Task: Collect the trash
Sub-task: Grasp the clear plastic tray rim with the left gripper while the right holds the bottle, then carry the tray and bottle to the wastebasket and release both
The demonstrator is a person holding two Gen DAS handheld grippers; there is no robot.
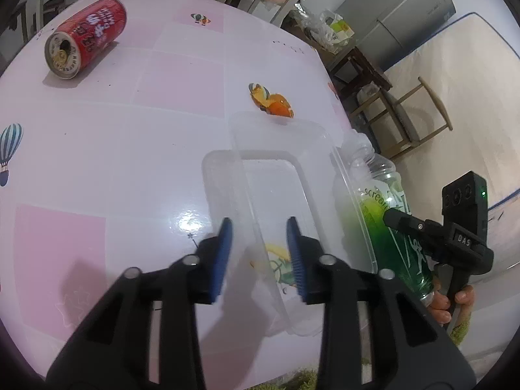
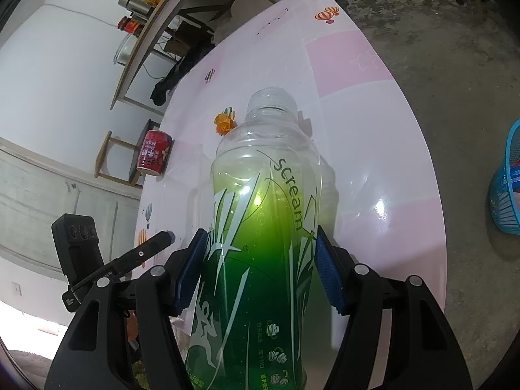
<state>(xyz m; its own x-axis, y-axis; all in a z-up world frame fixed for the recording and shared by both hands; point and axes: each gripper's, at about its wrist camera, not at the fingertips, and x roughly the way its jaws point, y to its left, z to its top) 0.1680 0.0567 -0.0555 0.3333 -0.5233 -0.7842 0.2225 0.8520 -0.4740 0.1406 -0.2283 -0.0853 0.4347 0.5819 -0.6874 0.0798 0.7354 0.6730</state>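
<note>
A clear plastic container (image 1: 276, 175) with its lid folded open lies on the pink and white table (image 1: 130, 149). My left gripper (image 1: 260, 256) straddles the container's near wall, which runs between the blue pads (image 1: 224, 260) with a gap on each side. A green "scream" bottle (image 2: 260, 227) is clamped between the pads of my right gripper (image 2: 260, 273), its clear neck pointing away over the table. The bottle (image 1: 386, 214) shows just right of the container in the left wrist view. A red can (image 1: 86, 37) lies on its side at the far left.
A blue mesh basket (image 2: 507, 182) stands on the concrete floor right of the table. Wooden stools (image 1: 406, 120), a shelf and a grey cabinet (image 1: 399, 16) sit beyond the table's far edge. A hand (image 1: 445, 302) holds the right gripper's handle.
</note>
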